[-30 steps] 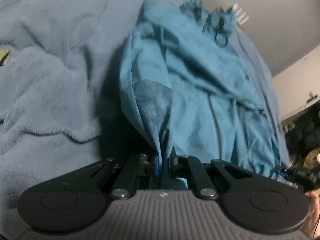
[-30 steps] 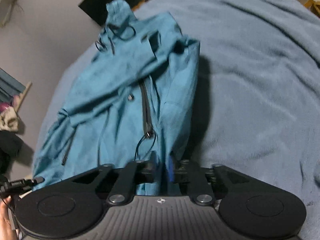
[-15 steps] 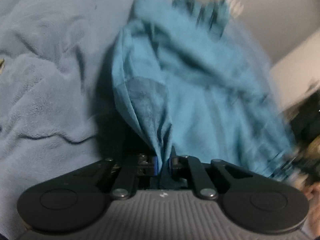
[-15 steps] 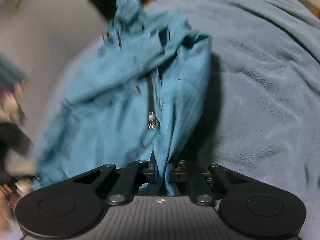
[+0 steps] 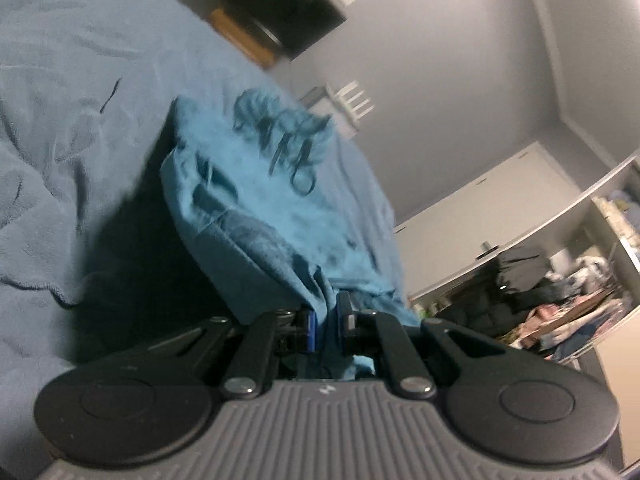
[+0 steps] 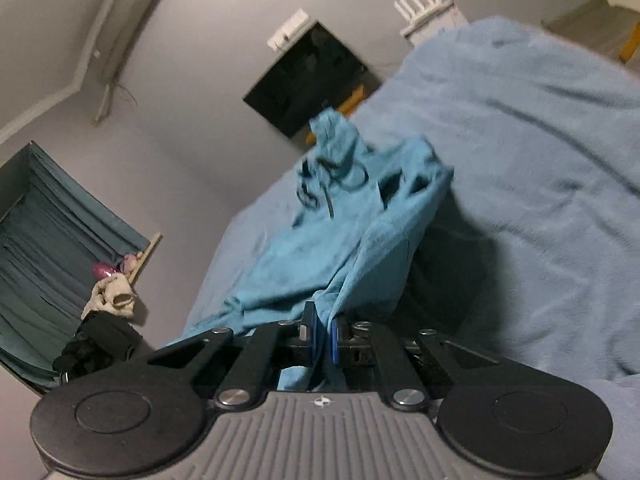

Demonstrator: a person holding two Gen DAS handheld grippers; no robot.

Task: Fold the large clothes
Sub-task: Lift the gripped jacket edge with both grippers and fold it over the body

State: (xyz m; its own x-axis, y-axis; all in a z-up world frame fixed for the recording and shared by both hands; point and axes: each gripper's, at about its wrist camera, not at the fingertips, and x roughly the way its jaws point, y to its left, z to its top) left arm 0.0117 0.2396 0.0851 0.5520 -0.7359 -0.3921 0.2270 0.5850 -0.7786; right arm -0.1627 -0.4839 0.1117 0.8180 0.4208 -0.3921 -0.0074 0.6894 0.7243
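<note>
In the left wrist view, the left tongs [image 5: 325, 326] were closed on a bunch of cloth at the lower edge of the teal hooded jacket of soft fleece-like fabric [image 5: 256, 184]. The jacket hung from the tongs in folds, and its far part, with the hood and the dark drawstrings [image 5: 294, 152], lay on the light blue fleece blanket of the bed [image 5: 72, 92]. A dark shadow stood under the lifted side. A second before, the jacket lay flat and long on the bed and filled the view; now its near edge was raised, the body looked shorter and bunched, and the grey wall and the cluttered shelves [image 5: 568, 292] came into sight.

In the right wrist view, the right tongs [image 6: 323, 332] were also closed on the hem of the same jacket [image 6: 352, 224], with cloth between the blue pads. A second before, these tongs stood wider around the hem; they had since shut on it. The black zipper of the front was no longer visible, and the hood end [image 6: 332, 136] stood crumpled by the far edge of the bed [image 6: 540, 152].

The jacket seemed light, soft and quite limp, so it would probably sag between the two holds. The two hem corners looked like the proper places to hold it, with the edge kept stretched.
</note>
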